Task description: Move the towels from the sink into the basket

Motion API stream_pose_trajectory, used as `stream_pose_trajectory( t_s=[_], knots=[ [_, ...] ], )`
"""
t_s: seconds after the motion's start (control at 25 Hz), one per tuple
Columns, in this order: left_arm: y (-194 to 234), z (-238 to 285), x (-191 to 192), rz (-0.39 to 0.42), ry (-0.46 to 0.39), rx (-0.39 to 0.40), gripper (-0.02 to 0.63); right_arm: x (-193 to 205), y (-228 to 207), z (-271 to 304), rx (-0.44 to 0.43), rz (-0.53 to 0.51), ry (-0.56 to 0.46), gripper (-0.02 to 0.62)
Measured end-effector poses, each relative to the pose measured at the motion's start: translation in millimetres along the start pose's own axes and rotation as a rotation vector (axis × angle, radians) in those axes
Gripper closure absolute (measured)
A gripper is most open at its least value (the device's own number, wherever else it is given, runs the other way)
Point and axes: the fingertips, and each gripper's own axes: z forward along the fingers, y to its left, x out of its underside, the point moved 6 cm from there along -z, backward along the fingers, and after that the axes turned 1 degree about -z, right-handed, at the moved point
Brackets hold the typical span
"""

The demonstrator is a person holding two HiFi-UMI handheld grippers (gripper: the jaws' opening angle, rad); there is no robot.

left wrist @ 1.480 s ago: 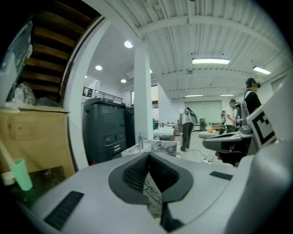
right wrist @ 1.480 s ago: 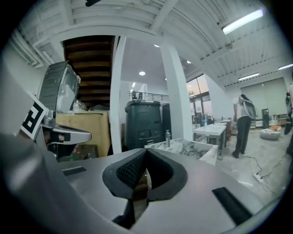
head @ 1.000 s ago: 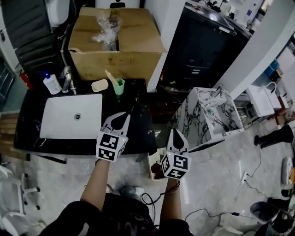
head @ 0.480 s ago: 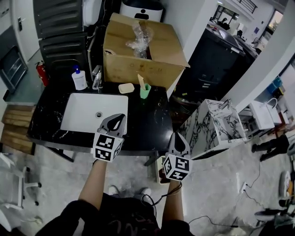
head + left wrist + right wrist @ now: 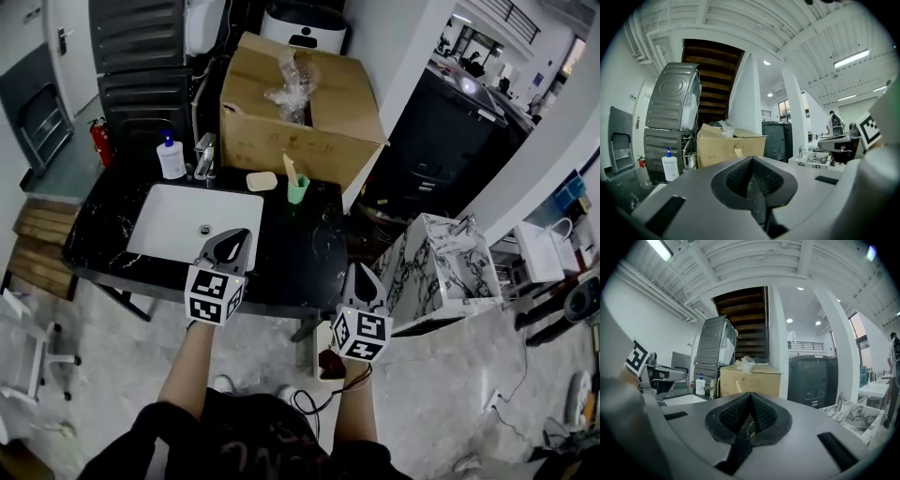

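Note:
The white sink (image 5: 178, 217) is set in a black marble counter (image 5: 291, 253), and I see no towel in its basin. My left gripper (image 5: 234, 238) hovers over the counter's front edge, just right of the sink, shut with nothing held. In the left gripper view its pads (image 5: 740, 177) meet. My right gripper (image 5: 360, 272) hangs past the counter's right corner, also shut and empty, its pads (image 5: 761, 414) touching. Below it on the floor stands a small pale container (image 5: 322, 330) with something dark inside, partly hidden by the gripper.
A large cardboard box (image 5: 300, 112) stands behind the counter. A soap bottle (image 5: 171, 157), faucet (image 5: 203, 155), soap dish (image 5: 262, 181) and green cup (image 5: 298, 189) line the back edge. A marble-patterned open box (image 5: 441, 272) stands to the right.
The view has swung, so the sink and counter now sit further right and higher in the picture. Both grippers stay shut and empty, keeping about the same spacing.

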Motion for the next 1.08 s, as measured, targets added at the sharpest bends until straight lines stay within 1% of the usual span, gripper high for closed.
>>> stream_pose_trajectory(
  t_s=[0.12, 0.28, 0.52, 1.08],
  knots=[
    [-10.8, 1.4, -0.5, 0.017, 0.004, -0.009, 0.591, 1.4, -6.6, 2.6, -0.010, 0.002, 0.003, 0.581],
    [-16.5, 3.1, 2.6, 0.020, 0.010, -0.015, 0.591, 3.7, -6.4, 7.6, -0.027, -0.004, 0.004, 0.581],
    [-13.2, 4.2, 2.2, 0.006, 0.007, -0.018, 0.591, 3.1, -0.5, 10.7, -0.035, -0.017, 0.005, 0.581],
    [-7.7, 0.0, -1.5, 0.028, -0.001, -0.003, 0.591, -2.0, 10.0, 12.4, -0.031, -0.011, -0.010, 0.581]
  ],
)
